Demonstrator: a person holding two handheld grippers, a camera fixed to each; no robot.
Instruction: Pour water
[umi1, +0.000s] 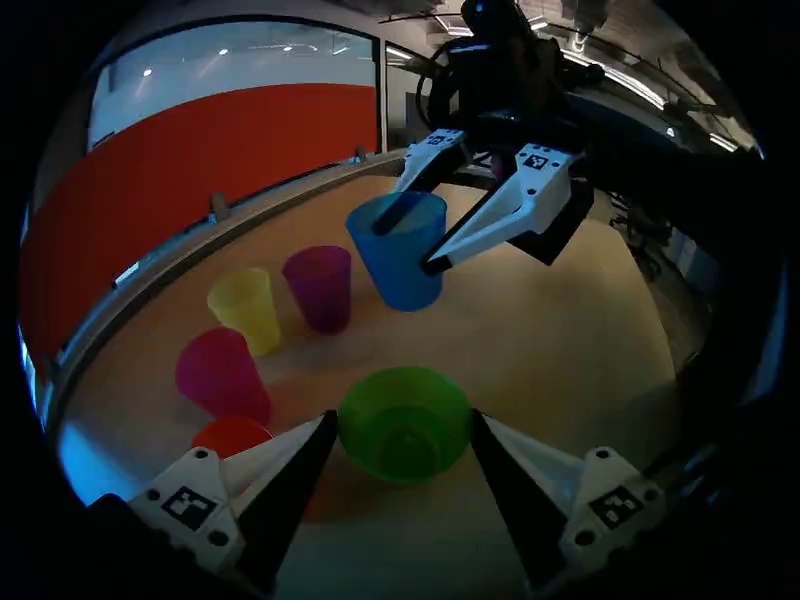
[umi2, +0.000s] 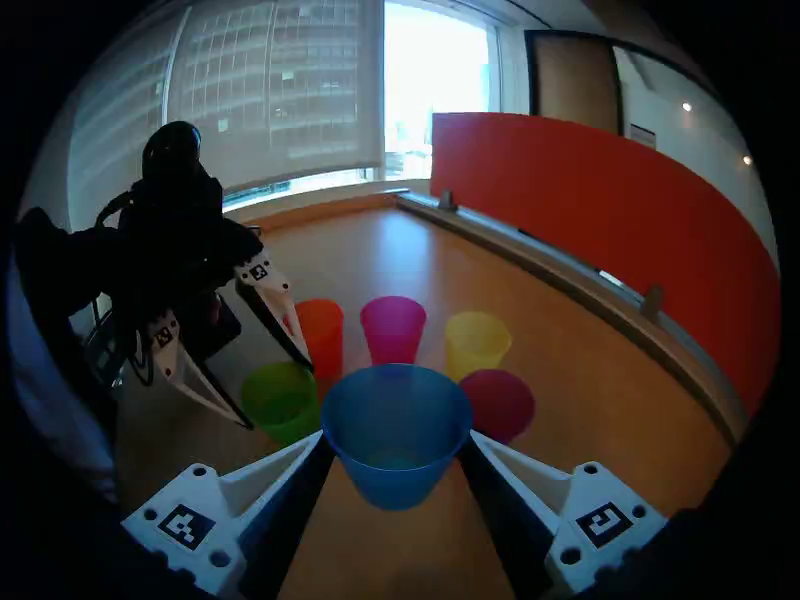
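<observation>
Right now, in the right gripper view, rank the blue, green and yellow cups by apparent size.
Largest: blue cup, nearest the camera
Then green cup
Smallest: yellow cup, close to green; distance blurs true size

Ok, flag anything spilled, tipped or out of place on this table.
Nothing stands out. The right gripper holds the blue plastic cup, the left gripper the green plastic cup. The yellow cup, purple cup, pink cup and orange cup stand upright on the wooden table; no spill shows.

No legible txt, labels or nos.
</observation>
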